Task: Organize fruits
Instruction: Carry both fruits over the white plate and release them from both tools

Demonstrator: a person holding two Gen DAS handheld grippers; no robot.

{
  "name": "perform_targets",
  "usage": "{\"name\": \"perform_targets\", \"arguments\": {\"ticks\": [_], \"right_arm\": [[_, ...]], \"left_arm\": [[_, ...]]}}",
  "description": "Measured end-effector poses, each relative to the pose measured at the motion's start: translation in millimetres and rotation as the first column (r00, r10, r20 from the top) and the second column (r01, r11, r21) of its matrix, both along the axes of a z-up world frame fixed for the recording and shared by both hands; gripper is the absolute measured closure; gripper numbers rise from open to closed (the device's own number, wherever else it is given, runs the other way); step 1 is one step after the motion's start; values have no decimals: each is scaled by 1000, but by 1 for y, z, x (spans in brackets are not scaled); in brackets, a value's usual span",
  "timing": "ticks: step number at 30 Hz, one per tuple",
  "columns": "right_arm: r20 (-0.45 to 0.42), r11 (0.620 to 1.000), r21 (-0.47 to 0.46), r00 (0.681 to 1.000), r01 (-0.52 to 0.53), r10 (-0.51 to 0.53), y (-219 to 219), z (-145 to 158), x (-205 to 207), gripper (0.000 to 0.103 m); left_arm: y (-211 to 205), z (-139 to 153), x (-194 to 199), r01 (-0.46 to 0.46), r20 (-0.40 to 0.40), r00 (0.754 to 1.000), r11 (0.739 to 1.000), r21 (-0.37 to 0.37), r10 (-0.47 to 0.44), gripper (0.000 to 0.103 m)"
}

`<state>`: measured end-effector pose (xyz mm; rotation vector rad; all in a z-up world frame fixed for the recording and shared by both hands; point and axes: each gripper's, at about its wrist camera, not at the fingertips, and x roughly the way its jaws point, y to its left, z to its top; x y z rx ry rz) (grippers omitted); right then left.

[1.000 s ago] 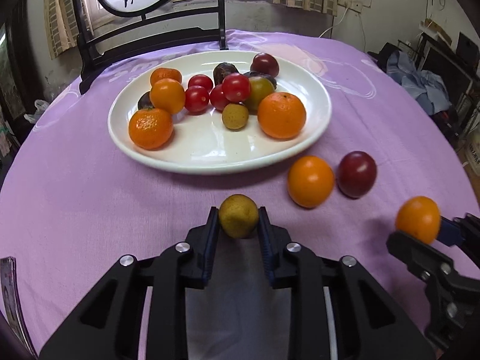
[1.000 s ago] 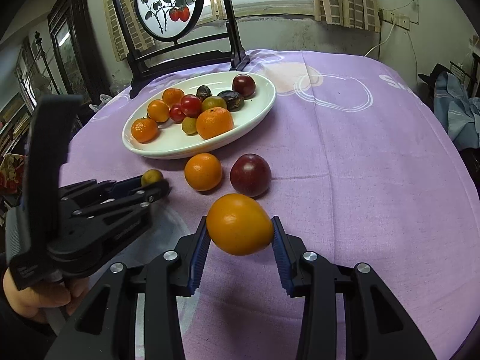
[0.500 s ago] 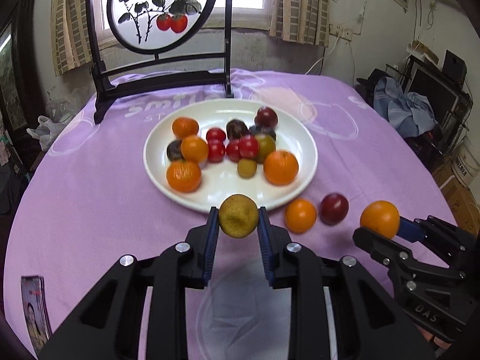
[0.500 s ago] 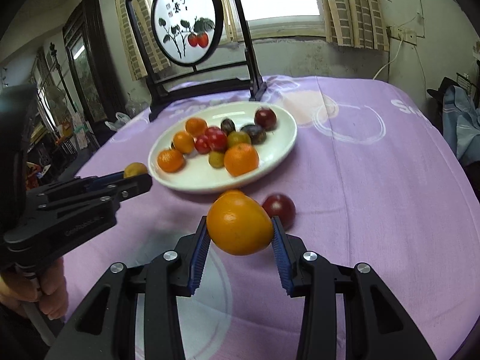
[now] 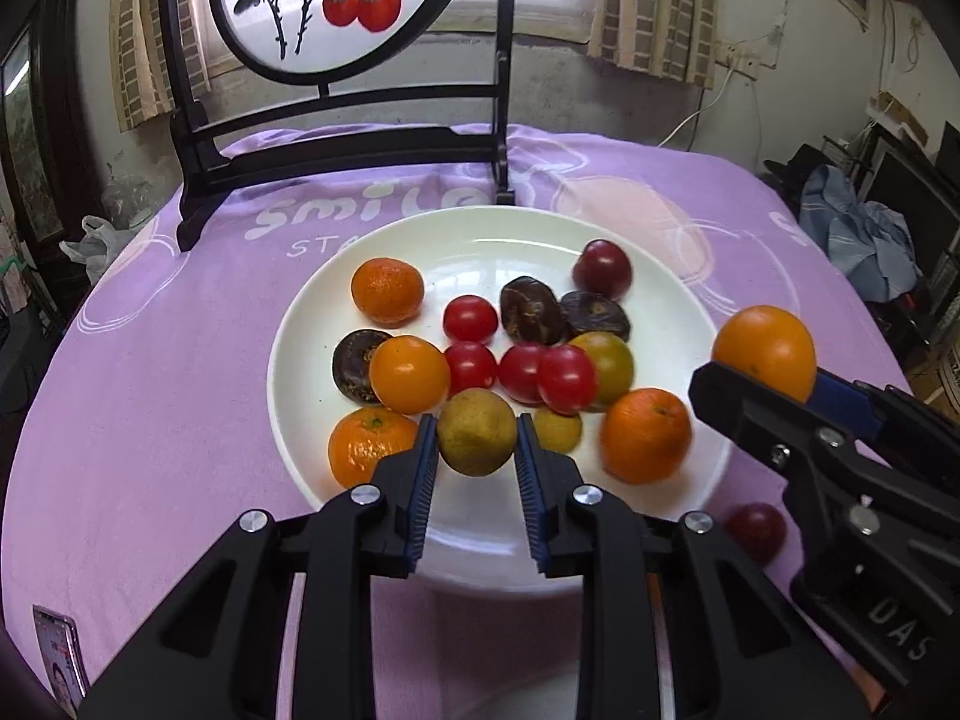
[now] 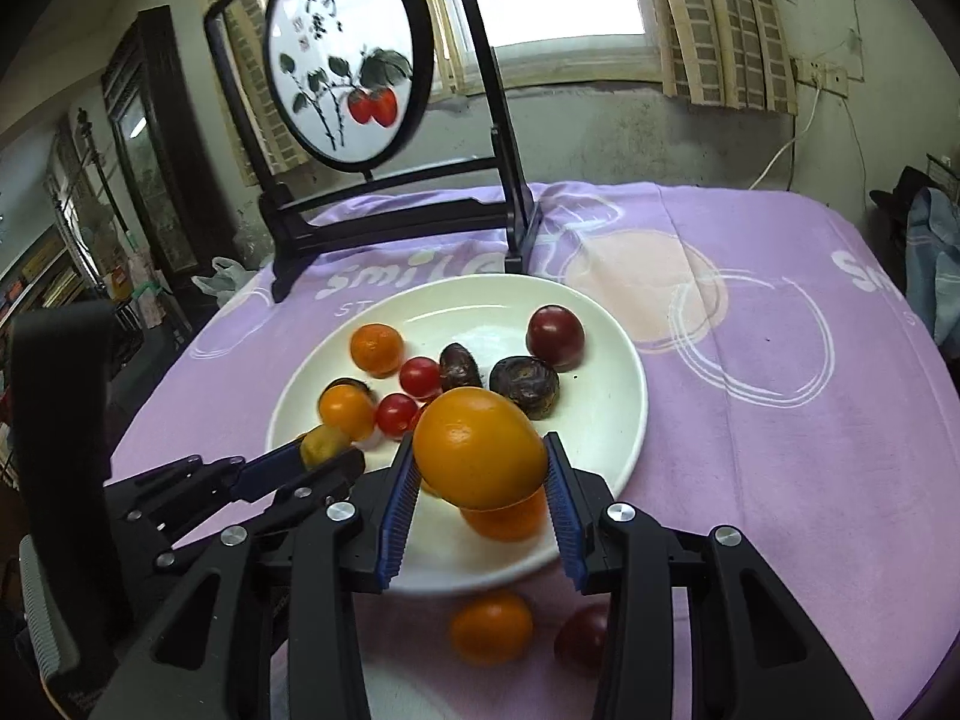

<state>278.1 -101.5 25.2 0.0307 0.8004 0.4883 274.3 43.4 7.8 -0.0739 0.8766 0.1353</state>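
Note:
My left gripper [image 5: 476, 463] is shut on a small yellow-green fruit [image 5: 476, 432] and holds it above the near part of the white plate [image 5: 480, 546]. The plate holds several oranges, red tomatoes and dark fruits. My right gripper [image 6: 480, 495] is shut on a large orange [image 6: 479, 450] and holds it above the plate's near edge [image 6: 636, 414]. The right gripper also shows in the left wrist view [image 5: 774, 384] at the plate's right side. The left gripper shows in the right wrist view [image 6: 327, 456] with its fruit.
An orange [image 6: 491, 627] and a dark red plum [image 6: 583, 639] lie on the purple cloth [image 6: 780, 420] in front of the plate. A black stand with a round painted screen [image 5: 336, 6] is behind the plate. A phone [image 5: 57, 657] lies at the near left.
Both grippers have lifted and moved forward with their fruits, from above the cloth in front of the plate to above the plate's near part.

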Motion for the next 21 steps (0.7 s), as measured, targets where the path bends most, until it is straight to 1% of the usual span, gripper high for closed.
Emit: {"name": "perform_targets", "arguments": {"ticks": [2, 6, 7, 8, 10, 11, 12, 14, 17, 21], "right_arm": [[-24, 1000, -10, 1000, 17, -17, 4, -8, 11, 62], [-83, 999, 2, 996, 42, -41, 5, -18, 27, 61], [-84, 999, -2, 995, 44, -44, 5, -19, 28, 57], [-76, 999, -6, 996, 49, -50, 5, -18, 29, 49], [-56, 999, 1, 997, 54, -54, 4, -16, 28, 40], [-49, 999, 6, 998, 51, -51, 3, -14, 26, 40], [-45, 999, 6, 998, 47, -47, 2, -12, 24, 40], [-38, 999, 12, 998, 42, -41, -1, -9, 20, 40], [-28, 999, 23, 999, 44, -43, -9, -4, 12, 40], [-20, 998, 35, 999, 50, -49, -23, 2, -2, 40]], "left_arm": [[3, -4, 8, -7, -12, 1000, 1000, 13, 7, 78], [6, -8, 16, -18, -17, 1000, 1000, 18, 18, 78], [7, -9, 18, -23, -17, 1000, 1000, 16, 23, 78], [7, -8, 18, -26, -13, 1000, 1000, 14, 26, 75], [6, -7, 20, -24, -12, 1000, 1000, 12, 24, 57], [5, -5, 20, -33, -11, 999, 999, 26, 33, 34], [5, -3, 18, -47, 1, 999, 998, 43, 47, 27], [3, 3, 13, -57, 24, 998, 996, 67, 56, 26], [3, 8, 6, -56, 25, 998, 997, 59, 55, 24], [3, 13, -7, -64, 30, 998, 997, 48, 62, 23]]}}
